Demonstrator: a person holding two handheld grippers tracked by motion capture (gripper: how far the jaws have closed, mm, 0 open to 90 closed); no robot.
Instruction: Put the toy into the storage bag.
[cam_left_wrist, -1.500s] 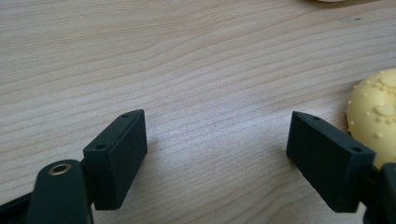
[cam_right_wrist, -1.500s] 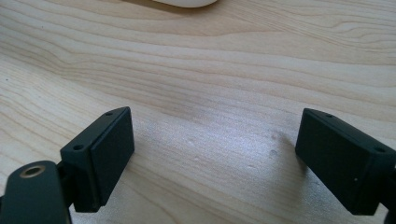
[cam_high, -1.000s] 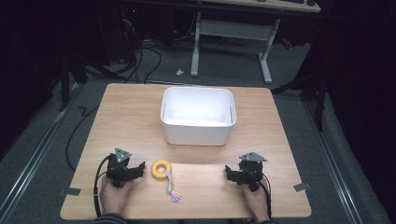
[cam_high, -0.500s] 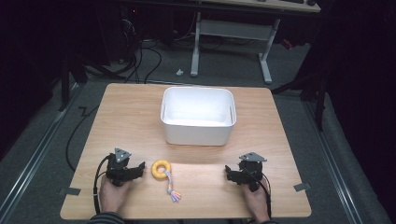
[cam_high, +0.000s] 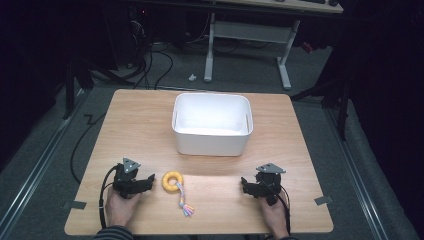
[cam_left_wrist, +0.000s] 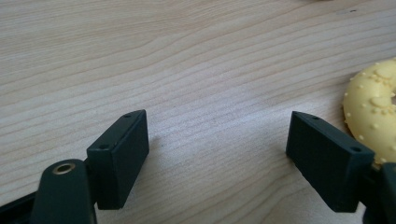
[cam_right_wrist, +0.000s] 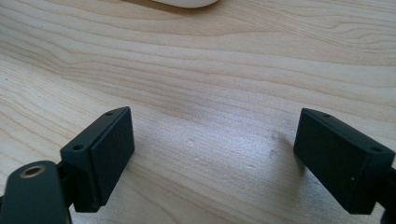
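A yellow studded ring toy (cam_high: 173, 181) with a pastel rope tail (cam_high: 184, 205) lies on the wooden table (cam_high: 145, 130) near its front edge. My left gripper (cam_high: 148, 181) rests on the table just left of the ring, open, nothing between its jaws. In the left gripper view the ring (cam_left_wrist: 373, 109) sits beside the right jaw, outside the gap of the left gripper (cam_left_wrist: 217, 156). My right gripper (cam_high: 245, 184) rests at the front right, open and empty, with bare wood between the jaws of the right gripper (cam_right_wrist: 212, 158). A white bin (cam_high: 212, 145) stands mid-table.
The white bin is empty and sits behind both grippers; its base edge (cam_right_wrist: 184, 2) shows at the top of the right gripper view. Tape marks (cam_high: 322, 201) stick to the table's front corners. Cables and a desk frame (cam_high: 247, 47) lie on the dark floor beyond.
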